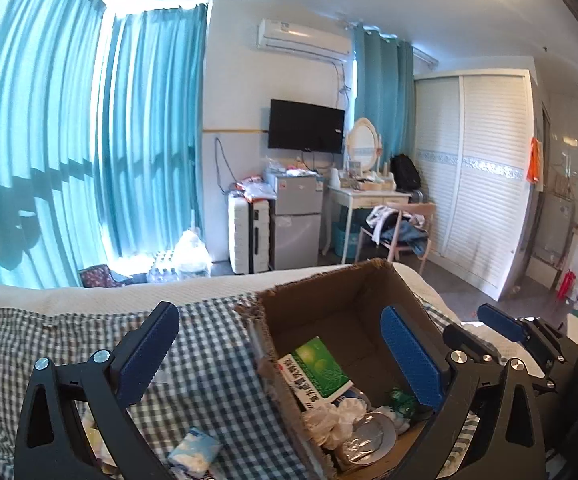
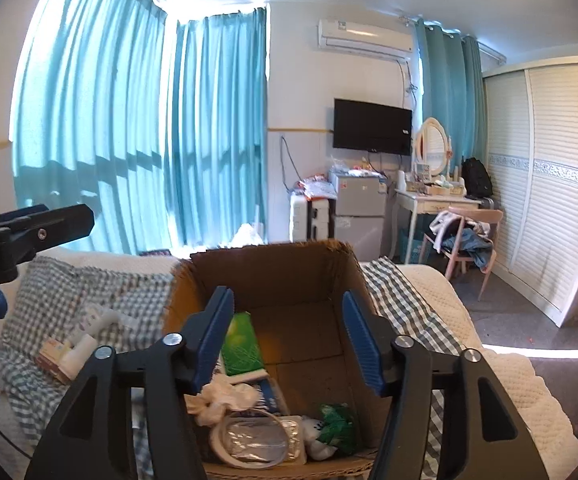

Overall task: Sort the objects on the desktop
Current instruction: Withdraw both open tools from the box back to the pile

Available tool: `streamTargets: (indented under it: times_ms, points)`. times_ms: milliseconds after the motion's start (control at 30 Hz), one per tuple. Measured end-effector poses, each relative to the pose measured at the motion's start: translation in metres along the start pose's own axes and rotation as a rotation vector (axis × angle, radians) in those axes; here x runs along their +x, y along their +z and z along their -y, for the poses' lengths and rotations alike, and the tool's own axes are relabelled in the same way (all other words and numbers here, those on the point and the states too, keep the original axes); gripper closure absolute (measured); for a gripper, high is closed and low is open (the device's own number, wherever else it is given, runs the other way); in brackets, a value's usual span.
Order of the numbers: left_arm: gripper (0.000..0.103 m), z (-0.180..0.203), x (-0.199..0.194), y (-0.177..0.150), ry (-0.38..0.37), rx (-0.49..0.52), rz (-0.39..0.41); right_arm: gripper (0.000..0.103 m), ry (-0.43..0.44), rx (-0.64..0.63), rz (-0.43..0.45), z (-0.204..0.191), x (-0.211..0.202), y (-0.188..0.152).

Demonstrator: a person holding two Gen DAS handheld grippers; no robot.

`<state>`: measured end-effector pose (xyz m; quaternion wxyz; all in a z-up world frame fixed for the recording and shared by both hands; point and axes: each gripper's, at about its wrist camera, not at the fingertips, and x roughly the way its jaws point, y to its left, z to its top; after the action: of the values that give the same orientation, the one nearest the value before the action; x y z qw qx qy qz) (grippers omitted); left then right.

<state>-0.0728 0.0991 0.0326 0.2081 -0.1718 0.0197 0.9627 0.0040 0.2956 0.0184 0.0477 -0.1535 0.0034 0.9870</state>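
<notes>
An open cardboard box point(image 1: 329, 292) point(image 2: 265, 276) stands on a checked cloth point(image 1: 205, 360) point(image 2: 49, 292) over the bed. Inside lie a green medicine box point(image 1: 319, 368) point(image 2: 243, 344), crumpled white tissue point(image 1: 325, 420) point(image 2: 221, 398), a round mirror-like lid point(image 1: 365, 436) point(image 2: 249, 440) and a green-and-white bit point(image 2: 335, 428). My left gripper point(image 1: 281, 352) is open and empty, straddling the box's left wall. My right gripper point(image 2: 287, 336) is open and empty above the box. A blue-and-white tissue pack point(image 1: 195, 450) lies on the cloth left of the box. A small tube and carton point(image 2: 69, 350) lie further left.
The bed's white cover point(image 2: 449, 300) runs to the right edge. Beyond stand a suitcase point(image 1: 247, 232), a small fridge point(image 1: 297, 220), a dressing table with a chair point(image 1: 401, 228) and a wardrobe point(image 1: 485, 176). Teal curtains point(image 1: 69, 140) hang at left.
</notes>
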Motion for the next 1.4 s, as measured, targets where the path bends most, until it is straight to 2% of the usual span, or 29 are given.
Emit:
streamTargets:
  times_ms: [167,333,600,800,967,1033,1167,1333,1400]
  points:
    - [0.0,-0.019,-0.032,0.002,0.084,-0.028,0.06,0.028,0.032,-0.023,0.051,-0.02,-0.019,0.008]
    - [0.0,-0.041,-0.055,0.005,0.133,-0.04,0.079,0.001,0.062,-0.024,0.099,-0.036,-0.029,0.011]
    - [0.0,-0.082,-0.081,0.006,0.247,-0.019,0.1,0.0,0.069,-0.043,0.106,-0.069,-0.027,0.013]
    - [0.0,-0.117,-0.096,-0.002,0.315,-0.017,0.102,0.0,0.145,-0.043,0.05,-0.096,-0.013,0.007]
    - [0.0,-0.147,-0.095,-0.019,0.368,-0.019,0.066,0.0,0.201,-0.06,0.036,-0.126,-0.004,-0.001]
    - [0.0,-0.158,-0.092,-0.028,0.37,-0.046,0.047,0.0,0.215,-0.076,0.026,-0.137,0.001,-0.006]
    - [0.0,-0.174,-0.083,-0.044,0.313,-0.08,-0.009,0.001,0.245,-0.108,-0.015,-0.16,0.015,-0.017]
    - [0.001,-0.192,-0.07,-0.065,0.343,-0.107,-0.052,0.002,0.279,-0.112,-0.07,-0.177,0.037,-0.031]
    - [0.003,-0.199,-0.061,-0.075,0.332,-0.12,-0.069,0.002,0.281,-0.114,-0.088,-0.182,0.044,-0.037]
